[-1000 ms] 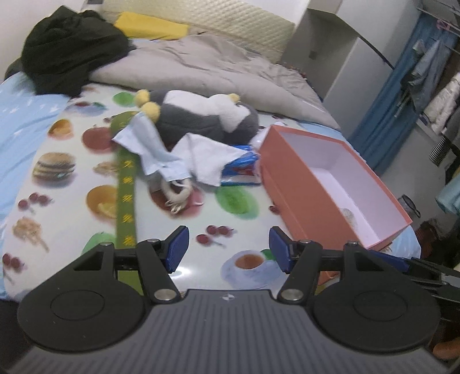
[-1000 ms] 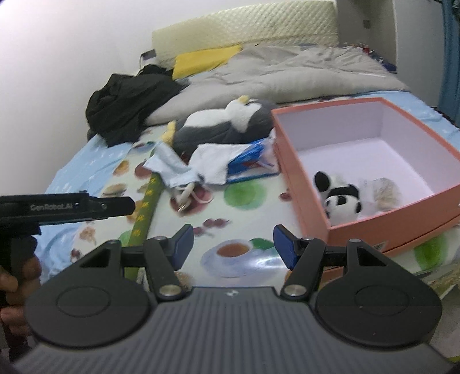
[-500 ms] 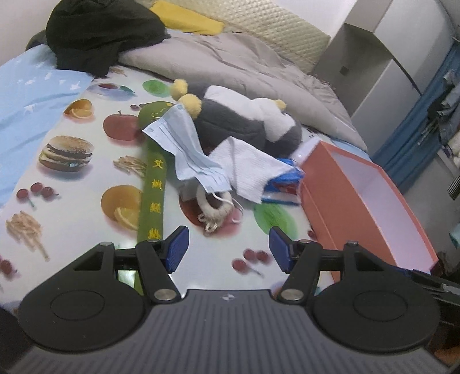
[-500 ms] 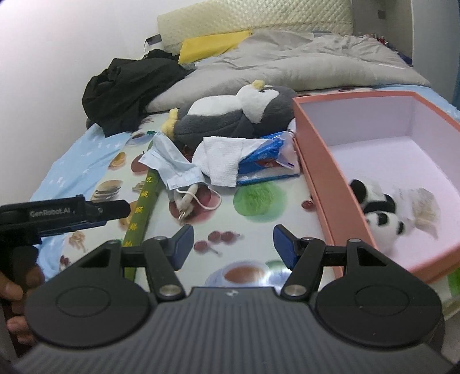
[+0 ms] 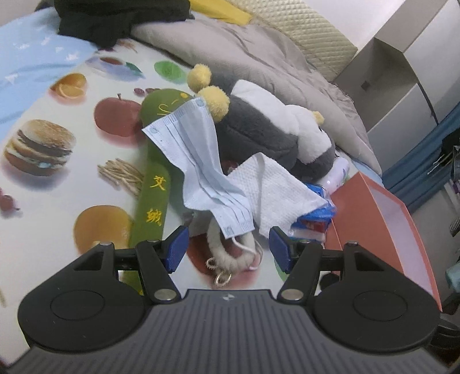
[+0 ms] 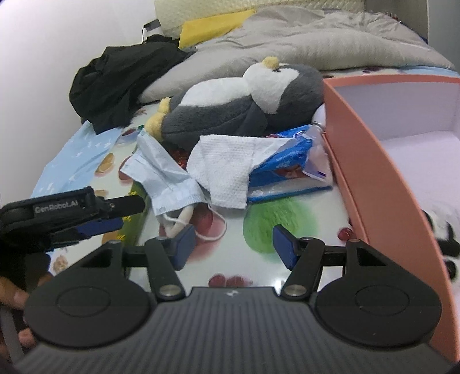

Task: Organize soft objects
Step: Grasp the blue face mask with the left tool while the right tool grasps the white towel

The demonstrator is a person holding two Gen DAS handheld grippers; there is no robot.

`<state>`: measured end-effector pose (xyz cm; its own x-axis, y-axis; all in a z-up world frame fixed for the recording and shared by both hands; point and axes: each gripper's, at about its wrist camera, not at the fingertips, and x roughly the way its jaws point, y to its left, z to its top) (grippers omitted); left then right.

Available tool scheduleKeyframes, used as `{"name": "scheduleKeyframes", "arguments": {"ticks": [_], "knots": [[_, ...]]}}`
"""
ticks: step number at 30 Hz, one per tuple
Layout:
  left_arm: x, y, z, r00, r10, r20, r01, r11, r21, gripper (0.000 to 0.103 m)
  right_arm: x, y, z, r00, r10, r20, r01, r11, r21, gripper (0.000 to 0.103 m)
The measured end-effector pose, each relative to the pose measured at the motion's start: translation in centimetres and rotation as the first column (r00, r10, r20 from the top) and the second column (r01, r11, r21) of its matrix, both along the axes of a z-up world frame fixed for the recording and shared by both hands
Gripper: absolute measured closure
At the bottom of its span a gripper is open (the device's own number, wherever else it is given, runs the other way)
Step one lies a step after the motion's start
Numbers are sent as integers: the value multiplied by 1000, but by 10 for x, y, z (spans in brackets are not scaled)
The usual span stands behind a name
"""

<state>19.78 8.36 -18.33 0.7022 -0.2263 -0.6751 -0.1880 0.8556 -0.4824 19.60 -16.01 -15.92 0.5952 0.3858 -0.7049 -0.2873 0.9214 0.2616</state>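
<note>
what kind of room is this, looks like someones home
Most likely a bedroom. The work surface is a bed: a rumpled grey duvet and a yellow pillow lie against a quilted headboard, and a white wardrobe stands beside it. A food-print plastic sheet covers the near part.

The black body of the left gripper reads "GenRobot.AI" in pale letters, and the long green plush stick carries yellow embroidered Chinese characters, the upper one resembling "艾".
</note>
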Motion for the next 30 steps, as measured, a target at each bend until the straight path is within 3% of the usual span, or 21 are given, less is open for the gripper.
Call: {"name": "scheduleKeyframes", "arguments": {"ticks": [12, 14, 17, 20, 23, 25, 30], "knots": [[44, 2, -36, 998, 6, -64, -8, 1000, -19, 37, 70, 16, -35, 998, -4, -63, 6, 999, 43, 44], [48, 3, -38, 998, 3, -59, -4, 999, -31, 38, 78, 19, -41, 997, 3, -76, 1, 999, 49, 51], [53, 2, -39, 999, 6, -51, -7, 1000, -24, 46, 87, 22, -48, 995, 11, -103, -4, 998, 67, 65], [56, 2, -41, 998, 14, -54, -15, 1000, -18, 53, 92, 25, -51, 993, 20, -120, -9, 995, 94, 69], [55, 4, -41, 999, 18, -49, -19, 1000, -8, 70, 91, 28, -49, 993, 32, -117, -20, 994, 108, 85], [54, 8, -40, 999, 23, -41, -24, 999, -26, 86, 88, 30, -44, 994, 42, -100, -31, 994, 106, 90], [45, 13, -25, 1000, 29, 9, -28, 999, -38, 96, 77, 33, -27, 997, 55, -50, -51, 994, 93, 94]]}}
